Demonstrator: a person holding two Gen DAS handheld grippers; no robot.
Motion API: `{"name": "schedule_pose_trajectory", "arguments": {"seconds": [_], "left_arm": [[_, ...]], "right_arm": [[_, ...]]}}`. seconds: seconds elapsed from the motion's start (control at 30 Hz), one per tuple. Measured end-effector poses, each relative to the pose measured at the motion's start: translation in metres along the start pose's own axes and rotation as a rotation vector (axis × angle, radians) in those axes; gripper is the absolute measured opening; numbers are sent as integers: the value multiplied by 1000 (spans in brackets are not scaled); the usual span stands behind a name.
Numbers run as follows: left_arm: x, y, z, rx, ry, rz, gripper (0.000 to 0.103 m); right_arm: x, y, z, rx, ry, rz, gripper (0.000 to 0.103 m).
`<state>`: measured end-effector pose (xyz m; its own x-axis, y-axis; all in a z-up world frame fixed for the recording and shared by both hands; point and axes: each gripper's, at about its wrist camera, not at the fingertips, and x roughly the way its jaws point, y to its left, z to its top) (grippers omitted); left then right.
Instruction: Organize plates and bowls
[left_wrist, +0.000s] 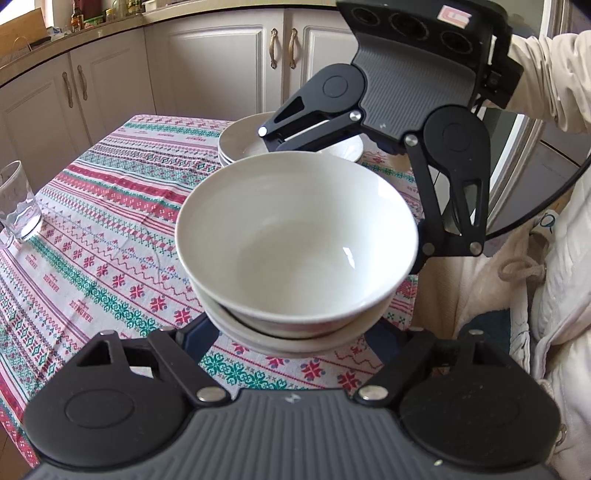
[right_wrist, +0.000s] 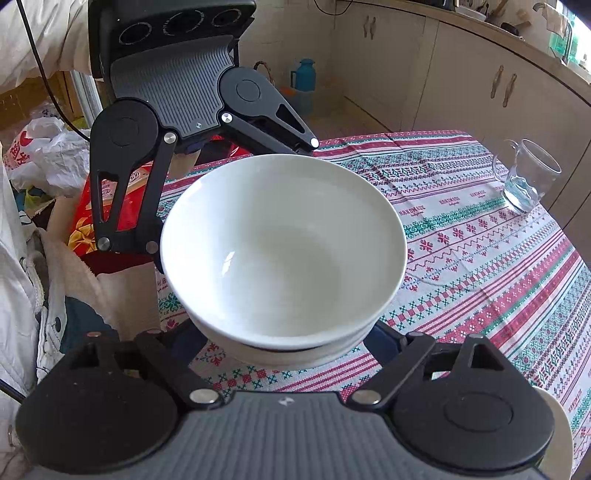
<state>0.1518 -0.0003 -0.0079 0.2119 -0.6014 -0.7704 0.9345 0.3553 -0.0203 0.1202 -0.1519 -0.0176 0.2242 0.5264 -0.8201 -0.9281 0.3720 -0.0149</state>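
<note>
I'm looking into a home kitchen — cream cabinet doors (left_wrist: 214, 62) with curved handles under a counter (left_wrist: 74, 33) of bottles and jars, a patterned cloth on the table (left_wrist: 92, 236), white crockery — a glass mug (right_wrist: 528, 181) too.

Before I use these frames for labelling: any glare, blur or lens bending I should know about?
Left wrist view: sharp, a small glare streak inside the top bowl, cabinets bowed by the fisheye, bright window washing out the right edge. Right wrist view: also sharp, a similar glint in the bowl, soft even daylight, the tablecloth stripes curving toward the edge, the glass mug small but readable.
</note>
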Motion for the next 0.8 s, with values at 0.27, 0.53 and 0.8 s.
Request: {"name": "schedule_pose_trajectory", "arguments": {"seconds": [0.27, 0.53, 0.8], "left_arm": [[6, -10, 31, 27, -16, 14, 85], [32, -12, 74, 78, -30, -5, 85], [70, -5, 117, 147, -60, -38, 85]], "right_arm": [[-27, -8, -8, -14, -6, -28, 93], [-60, -27, -33, 3, 1, -78, 93], [-91, -57, -67, 49, 14, -157, 93]]}}
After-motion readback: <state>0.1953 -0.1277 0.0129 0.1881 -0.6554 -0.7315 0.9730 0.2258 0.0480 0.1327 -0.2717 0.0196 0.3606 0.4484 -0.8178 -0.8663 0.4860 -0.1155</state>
